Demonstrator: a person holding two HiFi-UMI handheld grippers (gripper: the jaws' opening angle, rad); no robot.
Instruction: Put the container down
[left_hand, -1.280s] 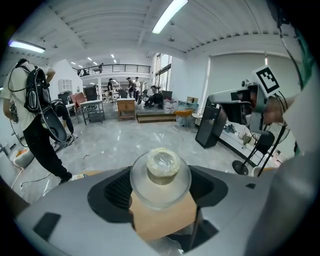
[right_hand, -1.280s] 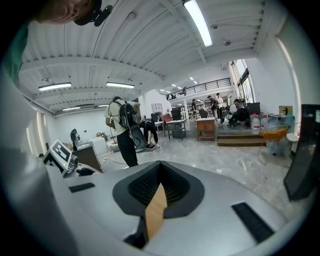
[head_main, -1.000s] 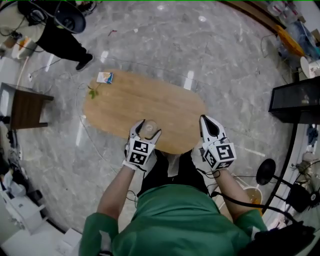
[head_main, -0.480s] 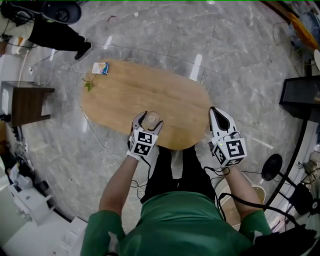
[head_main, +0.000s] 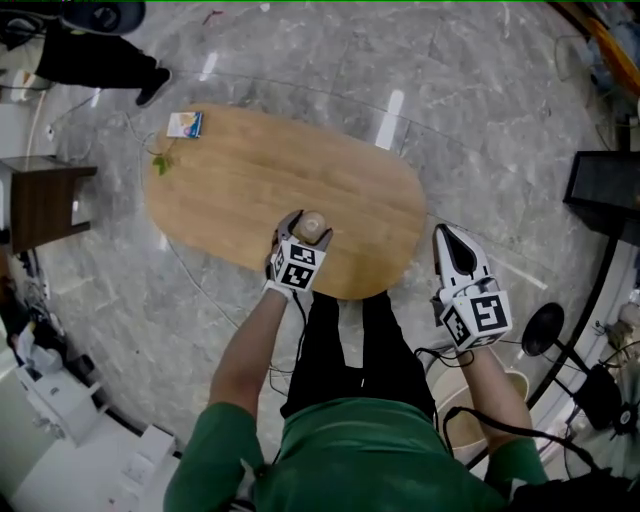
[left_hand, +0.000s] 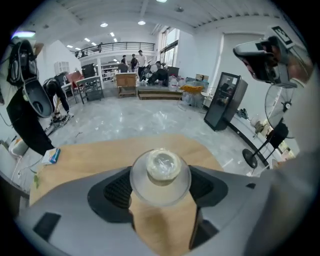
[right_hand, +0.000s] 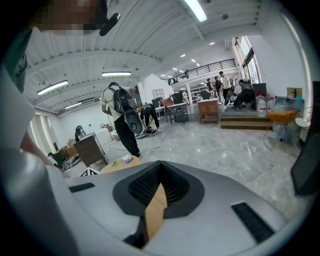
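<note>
Over the near edge of the oval table (head_main: 250, 170), the left gripper (head_main: 305, 232) clamps the clear container (left_hand: 160, 170), while the right gripper (head_main: 450, 238) hangs beside the table, jaws nearly together, empty; the container stands upright, long axis vertical, cap up

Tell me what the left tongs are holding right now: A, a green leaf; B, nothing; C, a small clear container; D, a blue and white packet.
C: the left tongs are shut on the clear container, a pad against each side.
</note>
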